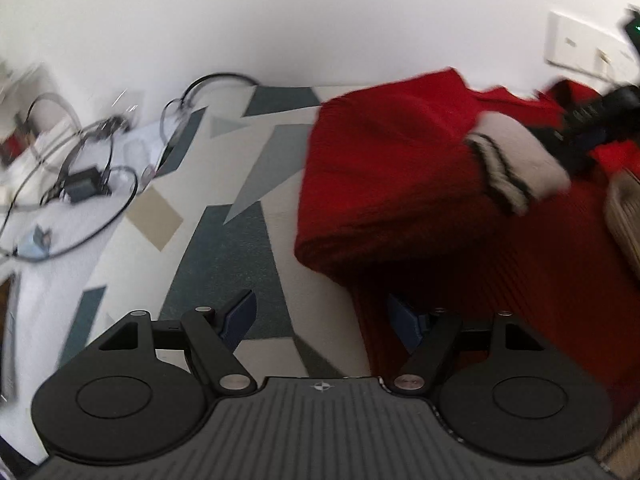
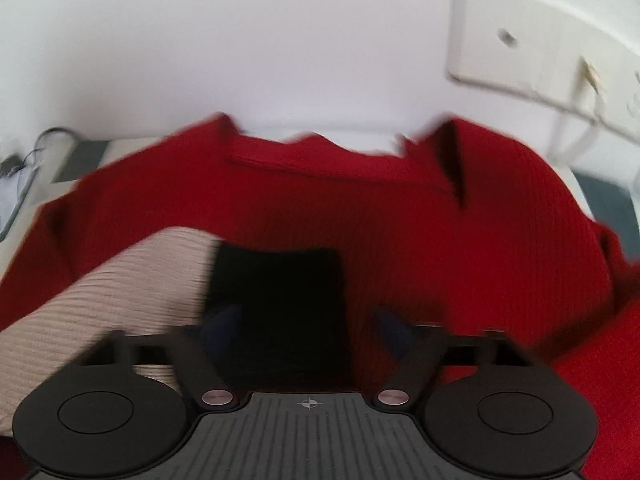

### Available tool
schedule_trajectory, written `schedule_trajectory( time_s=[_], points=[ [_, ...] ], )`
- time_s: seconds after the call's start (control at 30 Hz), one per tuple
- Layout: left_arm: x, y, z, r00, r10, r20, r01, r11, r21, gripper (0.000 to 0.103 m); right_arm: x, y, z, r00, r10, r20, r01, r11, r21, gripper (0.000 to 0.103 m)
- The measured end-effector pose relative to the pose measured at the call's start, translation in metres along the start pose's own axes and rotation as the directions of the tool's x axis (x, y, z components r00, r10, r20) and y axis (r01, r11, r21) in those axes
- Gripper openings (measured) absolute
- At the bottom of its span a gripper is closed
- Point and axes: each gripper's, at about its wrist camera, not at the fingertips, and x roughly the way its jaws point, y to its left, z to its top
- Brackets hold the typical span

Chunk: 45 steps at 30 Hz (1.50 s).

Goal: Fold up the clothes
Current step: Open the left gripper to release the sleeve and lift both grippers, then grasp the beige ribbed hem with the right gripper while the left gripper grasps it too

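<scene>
A red knit sweater (image 1: 400,168) lies partly folded on a patterned table (image 1: 224,248), with a white cuff with black stripes (image 1: 508,164) on top. My left gripper (image 1: 322,312) is open, its right finger at the sweater's near edge. The other gripper (image 1: 600,112) shows dark and blurred at the sweater's far right. In the right wrist view the sweater (image 2: 400,216) fills the frame, with a beige ribbed panel (image 2: 120,280) and a black patch (image 2: 280,292). My right gripper (image 2: 308,324) is open, low over the black patch.
Cables and a small black box (image 1: 84,186) lie on the table's left. A white wall (image 1: 320,20) with a wall plate (image 2: 532,48) stands behind. A woven basket (image 1: 624,216) sits at the right edge.
</scene>
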Motion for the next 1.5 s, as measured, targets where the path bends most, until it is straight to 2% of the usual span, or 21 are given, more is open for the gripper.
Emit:
schedule_trajectory(
  time_s=[0.03, 0.1, 0.17, 0.27, 0.3, 0.33, 0.4, 0.47, 0.5, 0.53, 0.57, 0.63, 0.67, 0.73, 0.83, 0.9, 1.03, 1.13, 1.27, 1.4, 1.5],
  points=[
    [0.004, 0.001, 0.003, 1.0, 0.006, 0.003, -0.006, 1.0, -0.024, 0.074, -0.002, 0.005, 0.001, 1.0, 0.023, 0.009, -0.022, 1.0, -0.017, 0.014],
    [0.008, 0.0, 0.01, 1.0, 0.021, 0.02, -0.02, 0.999, -0.035, 0.074, -0.012, 0.01, 0.007, 0.998, 0.012, 0.059, -0.011, 1.0, -0.028, 0.012],
    [0.013, -0.003, 0.015, 0.999, 0.034, 0.039, -0.033, 0.999, -0.022, 0.074, -0.034, 0.006, 0.016, 0.984, -0.028, 0.177, 0.031, 0.999, -0.014, 0.012],
    [0.021, -0.01, 0.019, 0.998, 0.032, 0.05, -0.032, 0.999, 0.017, 0.074, -0.074, -0.015, 0.025, 0.932, -0.129, 0.339, 0.12, 0.992, 0.049, 0.011],
    [0.022, -0.011, 0.019, 0.998, 0.026, 0.049, -0.027, 0.999, 0.023, 0.076, -0.086, -0.023, 0.027, 0.91, -0.169, 0.379, 0.152, 0.986, 0.075, 0.011],
    [0.023, -0.012, 0.019, 0.999, 0.019, 0.047, -0.02, 0.999, 0.029, 0.076, -0.093, -0.034, 0.027, 0.901, -0.206, 0.382, 0.18, 0.978, 0.104, 0.011],
    [0.025, -0.014, 0.019, 0.999, 0.006, 0.044, -0.008, 0.999, 0.039, 0.075, -0.095, -0.057, 0.023, 0.921, -0.247, 0.301, 0.207, 0.965, 0.161, 0.011],
    [0.026, -0.016, 0.02, 0.999, -0.007, 0.04, 0.005, 0.999, 0.05, 0.075, -0.088, -0.076, 0.013, 0.959, -0.237, 0.154, 0.203, 0.957, 0.207, 0.012],
    [0.027, -0.016, 0.02, 0.999, -0.014, 0.038, 0.012, 0.998, 0.055, 0.075, -0.083, -0.082, 0.005, 0.967, -0.239, 0.091, 0.217, 0.955, 0.203, 0.014],
    [0.028, -0.017, 0.02, 0.999, -0.02, 0.036, 0.018, 0.998, 0.06, 0.076, -0.08, -0.084, -0.003, 0.962, -0.269, 0.044, 0.257, 0.949, 0.184, 0.023],
    [0.028, -0.018, 0.02, 0.999, -0.027, 0.034, 0.025, 0.998, 0.065, 0.078, -0.078, -0.083, -0.01, 0.946, -0.324, 0.017, 0.317, 0.934, 0.162, 0.028],
    [0.03, -0.019, 0.019, 0.999, -0.008, 0.041, 0.005, 0.997, 0.076, 0.083, -0.08, -0.074, -0.016, 0.917, -0.397, 0.042, 0.388, 0.91, 0.144, 0.036],
    [0.029, -0.02, 0.019, 0.999, 0.005, 0.047, -0.009, 0.996, 0.083, 0.083, -0.083, -0.071, -0.016, 0.923, -0.378, 0.073, 0.365, 0.92, 0.144, 0.037],
    [0.03, -0.021, 0.018, 0.998, 0.032, 0.057, -0.037, 0.995, 0.088, 0.083, -0.082, -0.059, -0.011, 0.944, -0.315, 0.095, 0.303, 0.945, 0.126, 0.053],
    [0.03, -0.021, 0.018, 0.992, 0.096, 0.076, -0.105, 0.987, 0.12, 0.082, -0.075, -0.038, -0.002, 0.953, -0.285, 0.106, 0.281, 0.958, 0.048, 0.056],
    [0.033, -0.012, 0.021, 0.99, 0.12, 0.072, -0.129, 0.982, 0.136, 0.082, -0.07, -0.036, 0.001, 0.959, -0.272, 0.082, 0.267, 0.961, 0.064, 0.057],
    [0.046, 0.02, 0.029, 0.992, 0.117, 0.041, -0.12, 0.99, 0.07, 0.083, -0.066, -0.034, 0.008, 0.984, -0.163, 0.067, 0.151, 0.976, 0.159, 0.059],
    [0.048, 0.021, 0.032, 0.994, 0.103, 0.042, -0.106, 0.99, 0.089, 0.082, -0.077, -0.027, 0.008, 0.987, -0.126, 0.101, 0.111, 0.984, 0.139, 0.064],
    [0.036, 0.013, 0.028, 1.0, 0.007, -0.008, -0.006, 0.997, 0.071, 0.082, -0.103, -0.042, -0.01, 0.985, -0.101, 0.141, 0.072, 0.978, 0.198, 0.066],
    [0.01, 0.013, 0.011, 0.991, -0.112, -0.076, 0.115, 0.993, 0.033, 0.083, -0.134, -0.072, -0.044, 0.967, -0.199, 0.156, 0.148, 0.945, 0.291, 0.067],
    [-0.014, 0.02, -0.01, 0.974, -0.192, -0.119, 0.19, 0.981, -0.028, 0.083, -0.161, -0.095, -0.081, 0.951, -0.286, 0.113, 0.224, 0.895, 0.386, 0.078]
  ],
)
